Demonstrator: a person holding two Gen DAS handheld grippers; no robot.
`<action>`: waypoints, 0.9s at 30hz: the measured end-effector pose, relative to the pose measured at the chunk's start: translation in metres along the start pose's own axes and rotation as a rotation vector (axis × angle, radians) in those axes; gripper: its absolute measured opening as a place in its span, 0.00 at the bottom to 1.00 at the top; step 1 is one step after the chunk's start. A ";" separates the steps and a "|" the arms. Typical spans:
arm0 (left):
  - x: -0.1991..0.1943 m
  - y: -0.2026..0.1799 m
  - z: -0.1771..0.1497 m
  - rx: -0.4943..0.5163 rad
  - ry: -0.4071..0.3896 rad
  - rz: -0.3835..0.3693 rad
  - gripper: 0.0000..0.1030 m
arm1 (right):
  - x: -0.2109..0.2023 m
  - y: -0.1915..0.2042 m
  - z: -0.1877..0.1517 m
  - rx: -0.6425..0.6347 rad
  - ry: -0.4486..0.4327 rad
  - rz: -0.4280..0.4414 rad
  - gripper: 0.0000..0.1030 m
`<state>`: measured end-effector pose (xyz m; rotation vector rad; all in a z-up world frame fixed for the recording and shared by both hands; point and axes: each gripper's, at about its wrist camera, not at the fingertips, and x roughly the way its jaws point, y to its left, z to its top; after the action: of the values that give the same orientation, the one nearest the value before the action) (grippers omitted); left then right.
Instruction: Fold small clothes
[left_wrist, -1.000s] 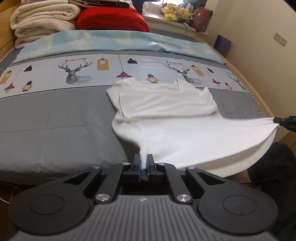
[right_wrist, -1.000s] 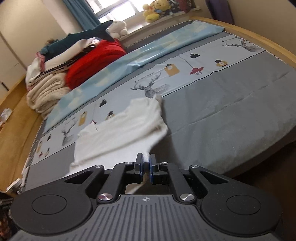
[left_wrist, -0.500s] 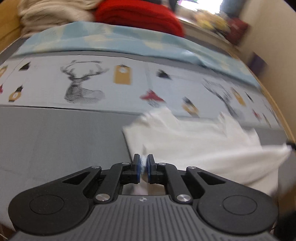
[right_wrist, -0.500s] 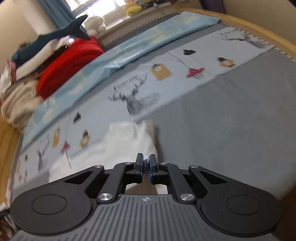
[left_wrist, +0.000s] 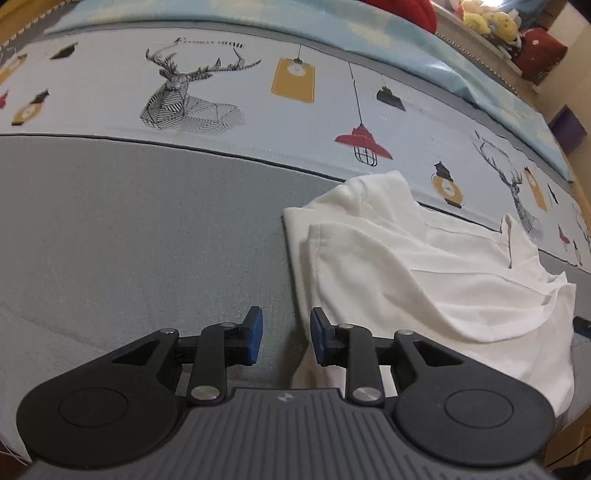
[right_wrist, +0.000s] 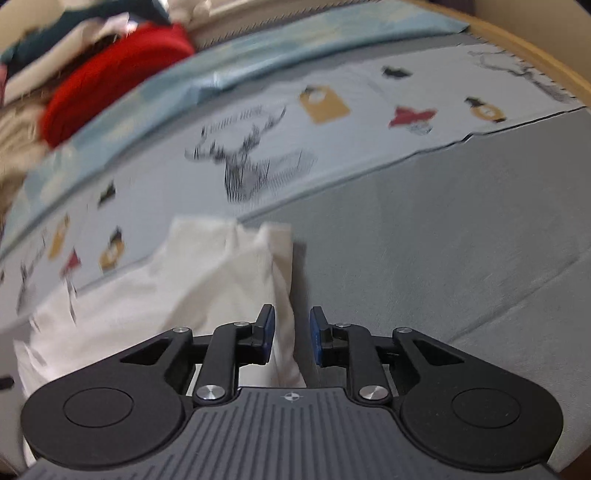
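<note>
Bed (left_wrist: 129, 240): grey cover over the near half, with a pale printed band of deer and lamps beyond it toward 12 o'clock; both views show it, the right wrist view blurred
Shirt (left_wrist: 424, 273): small and white, lying loosely folded on the grey cover, its far edge over the printed band; at 3 o'clock in the left wrist view, at 9 o'clock in the right wrist view (right_wrist: 177, 295)
Red bedding (right_wrist: 110, 77): folded pile at 10 o'clock in the right wrist view, blurred; only a sliver shows in the other view
Soft toys (left_wrist: 487, 18): yellow, on a ledge at 1 o'clock, seen only in the left wrist view
Left gripper (left_wrist: 284, 339): jaws have just been opening and stand apart, the shirt's left edge lying between them, unpinched
Right gripper (right_wrist: 291, 339): jaws have just been opening, now spread, the shirt's right edge lying loose between them
</note>
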<state>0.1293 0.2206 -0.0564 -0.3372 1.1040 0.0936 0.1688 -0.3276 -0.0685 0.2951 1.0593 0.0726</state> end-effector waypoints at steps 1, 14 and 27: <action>0.001 -0.003 0.000 0.000 -0.014 -0.016 0.32 | 0.002 0.002 0.001 -0.007 -0.014 0.008 0.21; 0.016 -0.023 0.028 0.025 -0.086 0.044 0.04 | 0.001 0.037 0.023 -0.070 -0.163 -0.013 0.04; 0.011 -0.020 0.054 -0.067 -0.178 0.069 0.30 | 0.021 0.048 0.046 0.089 -0.256 -0.072 0.26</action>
<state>0.1850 0.2178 -0.0401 -0.3443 0.9378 0.2185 0.2229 -0.2870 -0.0519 0.3374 0.8194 -0.0757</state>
